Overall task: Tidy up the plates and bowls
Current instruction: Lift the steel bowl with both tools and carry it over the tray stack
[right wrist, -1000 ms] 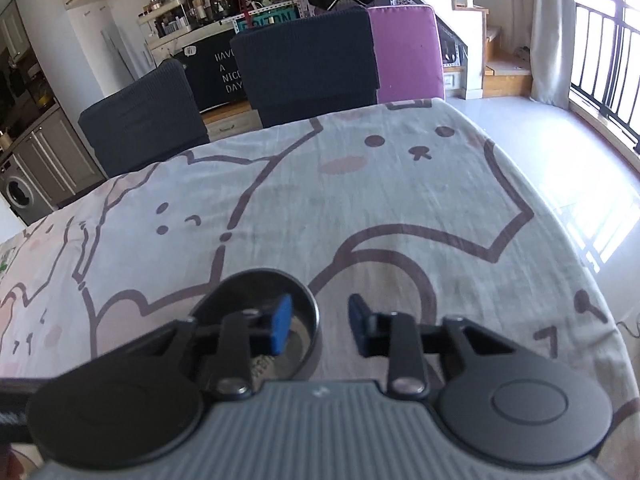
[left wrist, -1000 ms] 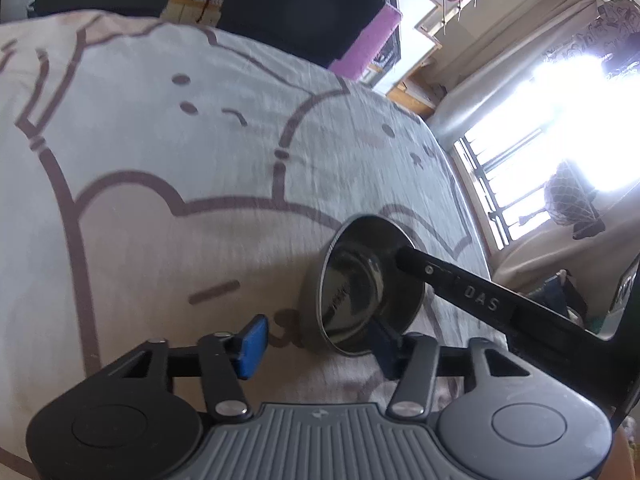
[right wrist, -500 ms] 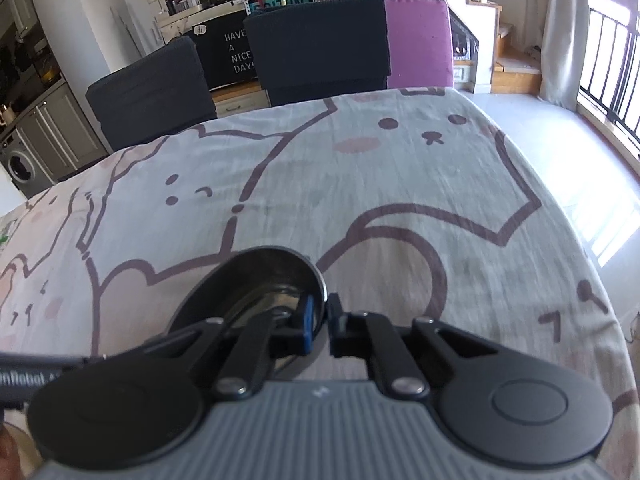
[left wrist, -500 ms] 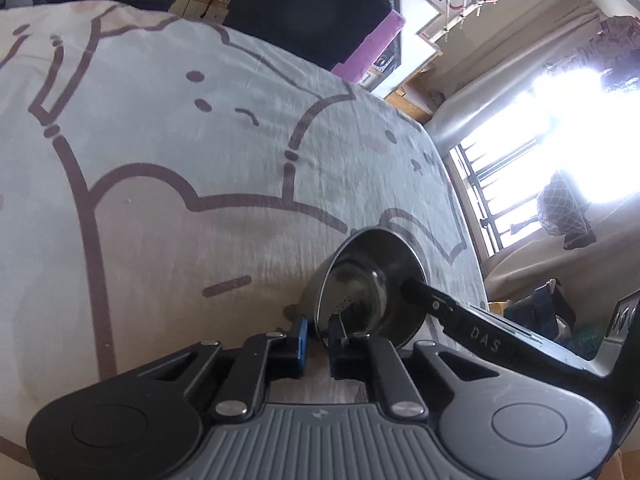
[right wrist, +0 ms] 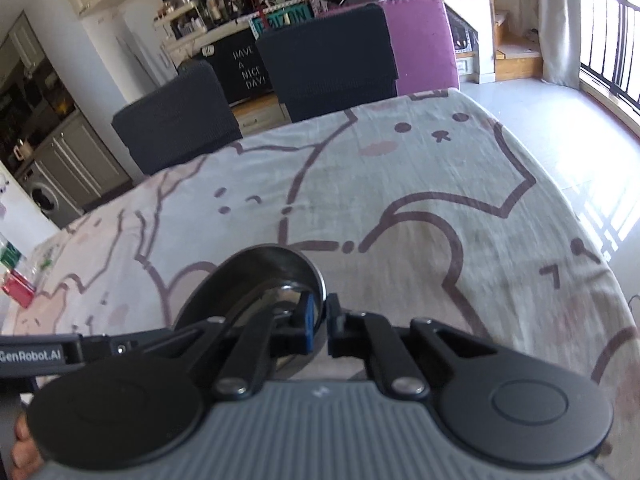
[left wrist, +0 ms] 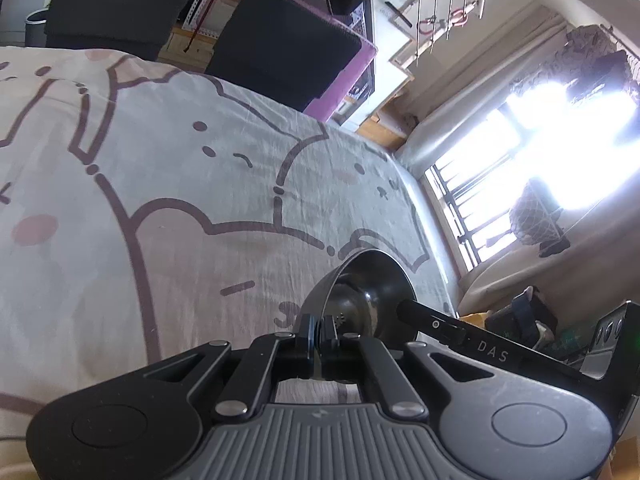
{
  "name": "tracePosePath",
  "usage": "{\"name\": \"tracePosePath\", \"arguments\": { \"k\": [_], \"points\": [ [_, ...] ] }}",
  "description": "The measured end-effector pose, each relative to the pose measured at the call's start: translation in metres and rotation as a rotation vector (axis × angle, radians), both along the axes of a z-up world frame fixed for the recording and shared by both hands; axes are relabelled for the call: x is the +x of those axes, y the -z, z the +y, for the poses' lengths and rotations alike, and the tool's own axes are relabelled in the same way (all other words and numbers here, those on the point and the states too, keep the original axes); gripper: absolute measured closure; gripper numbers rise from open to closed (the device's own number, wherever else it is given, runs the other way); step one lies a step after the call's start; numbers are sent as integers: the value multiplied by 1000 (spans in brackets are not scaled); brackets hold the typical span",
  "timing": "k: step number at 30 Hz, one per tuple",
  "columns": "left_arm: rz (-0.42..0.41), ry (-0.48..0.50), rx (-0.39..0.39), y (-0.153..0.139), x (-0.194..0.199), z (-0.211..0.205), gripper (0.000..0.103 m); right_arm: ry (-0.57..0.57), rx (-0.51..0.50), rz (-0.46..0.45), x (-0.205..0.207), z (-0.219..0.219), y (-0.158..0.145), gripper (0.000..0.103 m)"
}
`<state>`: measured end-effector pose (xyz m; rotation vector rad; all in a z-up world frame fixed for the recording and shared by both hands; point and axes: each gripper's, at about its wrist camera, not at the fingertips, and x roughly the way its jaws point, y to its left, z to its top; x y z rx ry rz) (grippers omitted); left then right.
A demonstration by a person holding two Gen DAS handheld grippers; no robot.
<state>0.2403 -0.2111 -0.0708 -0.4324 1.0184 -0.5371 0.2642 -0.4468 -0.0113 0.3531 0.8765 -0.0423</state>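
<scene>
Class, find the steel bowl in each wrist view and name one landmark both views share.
Left wrist: steel bowl lower centre-right, rim pinched by the left gripper.
Right wrist: steel bowl lower centre-left, rim pinched by the right gripper.
Shared landmark: the purple chair behind the cartoon tablecloth.

I see the bowl tilted above the table, between my two grippers: left gripper on its near-left rim, right gripper on the opposite rim. Chairs stand behind the table's far edge; window to the right.
</scene>
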Motion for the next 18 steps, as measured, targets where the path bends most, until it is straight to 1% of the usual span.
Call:
{"name": "tracePosePath", "arguments": {
  "k": [8, 12, 18],
  "points": [
    [-56, -40, -12, -29, -27, 45, 101, 16, 68, -59, -26, 33, -29, 98],
    [-81, -82, 8, -43, -39, 80, 101, -3, 96, -95, -34, 65, -45, 99],
    [-103, -158, 25, -56, -60, 146, 100, -62, 143, -128, -41, 124, -57, 99]
  ]
}}
